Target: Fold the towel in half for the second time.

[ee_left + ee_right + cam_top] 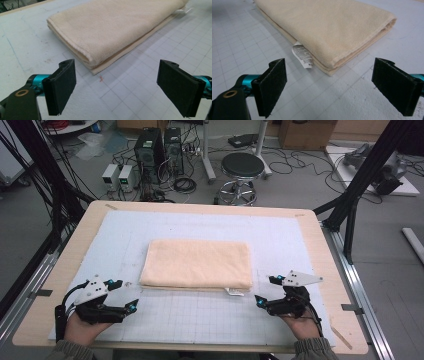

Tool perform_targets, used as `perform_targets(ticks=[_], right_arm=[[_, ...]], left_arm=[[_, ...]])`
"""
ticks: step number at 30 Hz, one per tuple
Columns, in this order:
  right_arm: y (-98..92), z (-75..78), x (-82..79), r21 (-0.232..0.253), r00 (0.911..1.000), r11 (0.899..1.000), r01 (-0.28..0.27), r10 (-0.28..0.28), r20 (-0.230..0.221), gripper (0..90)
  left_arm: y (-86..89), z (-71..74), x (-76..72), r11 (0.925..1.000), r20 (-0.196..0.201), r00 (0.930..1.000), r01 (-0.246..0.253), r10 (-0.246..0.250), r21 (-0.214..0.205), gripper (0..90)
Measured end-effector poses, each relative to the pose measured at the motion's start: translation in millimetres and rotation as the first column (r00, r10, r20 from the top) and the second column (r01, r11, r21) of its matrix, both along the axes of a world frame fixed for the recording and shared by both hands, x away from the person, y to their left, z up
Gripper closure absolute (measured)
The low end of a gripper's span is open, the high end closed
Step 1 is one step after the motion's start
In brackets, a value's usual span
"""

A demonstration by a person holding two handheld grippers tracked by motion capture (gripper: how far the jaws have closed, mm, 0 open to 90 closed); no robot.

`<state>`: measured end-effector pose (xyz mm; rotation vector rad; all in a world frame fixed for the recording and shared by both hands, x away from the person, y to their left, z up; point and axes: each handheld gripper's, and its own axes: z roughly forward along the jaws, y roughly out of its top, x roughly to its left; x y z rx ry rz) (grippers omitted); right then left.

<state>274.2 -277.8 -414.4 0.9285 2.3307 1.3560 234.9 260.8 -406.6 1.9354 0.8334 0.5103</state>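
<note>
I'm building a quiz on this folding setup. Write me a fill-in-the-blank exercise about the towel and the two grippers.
1. The folded towel on the gridded mat is ____ in colour.
2. The jaws of the left gripper and the right gripper both stand ____.
3. A white printed ____ sticks out from the towel's near edge, close to the right gripper.
4. Neither gripper is ____ the towel; both sit just short of its near corners.

Missing words: cream; open; label; touching
</note>
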Motion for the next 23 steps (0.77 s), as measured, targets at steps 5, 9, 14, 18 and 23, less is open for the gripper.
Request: perform_targets(ticks=[5,9,14,18,23], right_arm=[[-2.9,-0.4,-4.2,0.001,1.0000,1.000,0.004,-0.004,-0.001,12.1],[-5.2,-0.3,-7.5,0.001,1.0000,1.000,0.006,-0.006,0.000,12.1],[-6.8,-0.6,-10.9,-0.002,1.0000,1.000,0.008,-0.008,-0.003,12.0],[-7.6,-0.6,-13.4,-0.009,1.0000,1.000,0.006,-0.006,-0.002,12.0],[-6.3,-1.7,-12.6,-0.012,1.0000,1.000,0.000,0.000,-0.004,12.0]], left_arm=[[3.6,-0.4,-4.7,1.0000,0.000,1.0000,-0.007,0.007,-0.002,15.4],[4.7,-0.7,-7.0,1.0000,-0.003,1.0000,-0.009,0.009,-0.003,14.5],[5.4,-1.1,-8.7,1.0000,-0.003,1.0000,-0.008,0.008,-0.001,14.5],[5.8,-1.9,-8.8,1.0000,-0.007,1.0000,-0.005,0.005,0.002,14.4],[5.1,-2.0,-8.7,1.0000,-0.006,1.0000,-0.005,0.005,0.001,14.5]])
